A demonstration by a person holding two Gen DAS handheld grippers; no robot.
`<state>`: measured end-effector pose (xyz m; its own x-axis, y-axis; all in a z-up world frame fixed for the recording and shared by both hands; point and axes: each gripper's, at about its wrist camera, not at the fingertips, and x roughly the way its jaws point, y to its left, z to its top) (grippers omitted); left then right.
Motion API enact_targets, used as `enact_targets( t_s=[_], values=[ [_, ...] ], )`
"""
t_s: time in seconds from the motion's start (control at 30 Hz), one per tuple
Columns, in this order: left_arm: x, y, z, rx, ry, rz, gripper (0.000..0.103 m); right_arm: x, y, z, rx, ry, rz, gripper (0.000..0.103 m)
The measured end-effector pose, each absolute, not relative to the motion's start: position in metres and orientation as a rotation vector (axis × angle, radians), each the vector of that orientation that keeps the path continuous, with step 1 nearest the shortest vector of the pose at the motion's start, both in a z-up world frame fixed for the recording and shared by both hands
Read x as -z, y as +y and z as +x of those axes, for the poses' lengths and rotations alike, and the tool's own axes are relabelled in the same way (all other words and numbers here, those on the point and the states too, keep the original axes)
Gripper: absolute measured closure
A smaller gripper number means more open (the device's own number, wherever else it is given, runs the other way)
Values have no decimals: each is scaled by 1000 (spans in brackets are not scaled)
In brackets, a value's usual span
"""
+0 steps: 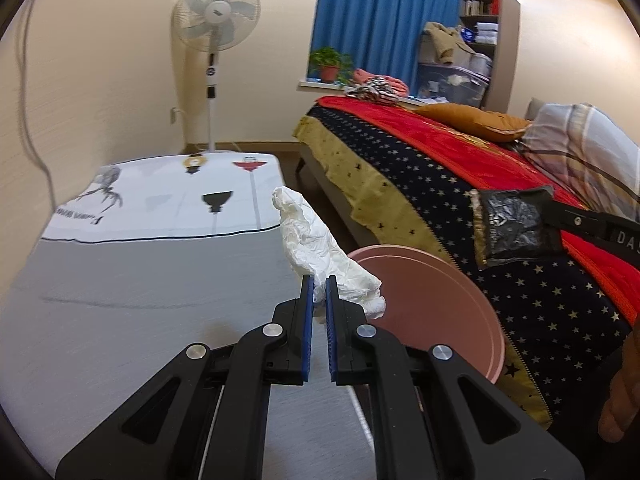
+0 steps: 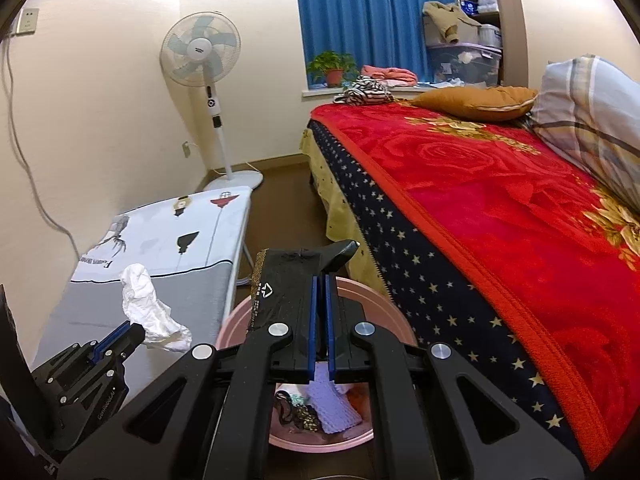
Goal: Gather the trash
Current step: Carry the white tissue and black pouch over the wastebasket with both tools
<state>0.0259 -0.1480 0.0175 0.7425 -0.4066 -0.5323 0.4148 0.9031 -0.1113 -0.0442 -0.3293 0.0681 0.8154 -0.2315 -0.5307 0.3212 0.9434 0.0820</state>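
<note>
My left gripper (image 1: pixel 319 282) is shut on a crumpled white tissue (image 1: pixel 316 240) and holds it above the table's right edge, beside the pink bin (image 1: pixel 448 300). The tissue (image 2: pixel 150 312) and left gripper (image 2: pixel 120 330) also show in the right wrist view. My right gripper (image 2: pixel 321 278) is shut on a black foil wrapper (image 2: pixel 280 288) with gold trim, held above the pink bin (image 2: pixel 236 320). The wrapper (image 1: pixel 512 228) shows in the left wrist view over the bed's edge. Trash lies in the bin's bottom (image 2: pixel 320 412).
A table with a grey and white printed cover (image 1: pixel 140 248) is on the left. A bed with a red and starred blanket (image 2: pixel 500 220) is on the right. A standing fan (image 2: pixel 204 60) is in the far corner. A cable (image 2: pixel 24 160) hangs on the left wall.
</note>
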Motion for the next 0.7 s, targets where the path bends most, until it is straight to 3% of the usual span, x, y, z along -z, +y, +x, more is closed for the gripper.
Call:
enact_targets(
  t_s=[0.7],
  values=[
    [1, -187, 36, 547, 612, 32, 97, -55, -344, -33, 360, 579, 184, 99]
  ],
)
